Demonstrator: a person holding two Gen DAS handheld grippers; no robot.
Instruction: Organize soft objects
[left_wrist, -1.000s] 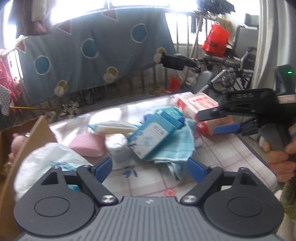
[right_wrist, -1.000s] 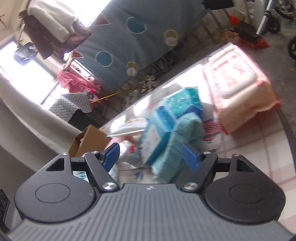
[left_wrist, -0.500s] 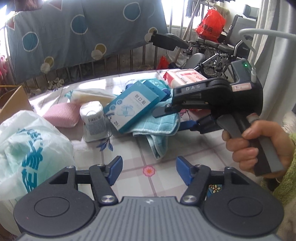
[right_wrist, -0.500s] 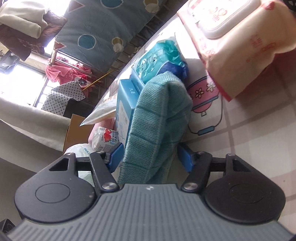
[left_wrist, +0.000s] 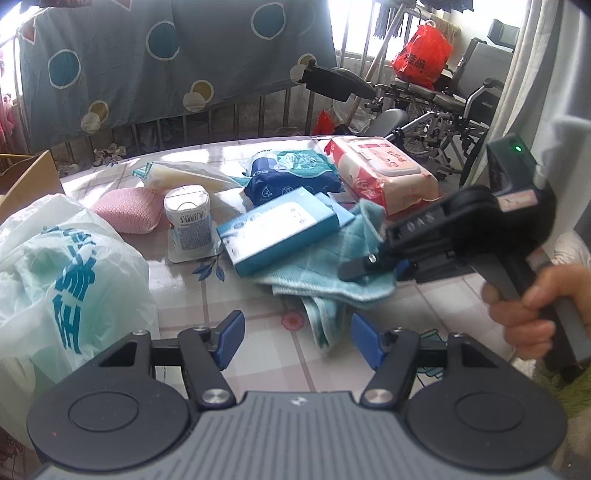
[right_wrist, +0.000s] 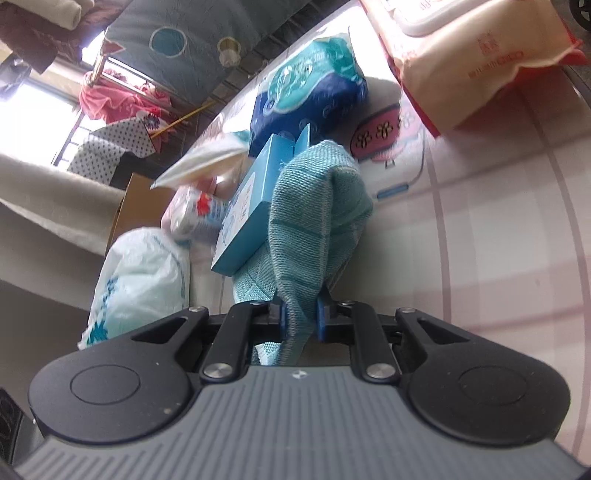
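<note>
Between the right gripper's (right_wrist: 300, 316) blue pads: a bunched fold of the teal cloth (right_wrist: 317, 206), clamped tight (jaws just finished closing on it). Left gripper (left_wrist: 297, 339) hangs above the near table (left_wrist: 258, 354), jaws partly apart, nothing between them; the cloth's near corner trails just beyond its tips. Cloth lies crumpled mid-table with the blue box (left_wrist: 280, 229) resting on its far-left part. Further out: wet wipes pack (left_wrist: 384, 173) far right, blue tissue pack (left_wrist: 291, 173) behind the box, white canister (left_wrist: 189, 218) and pink sponge (left_wrist: 127, 214) to the left, white plastic bag (left_wrist: 66, 280) near left. Person's hand (left_wrist: 535, 306) grips the right tool's handle.
</note>
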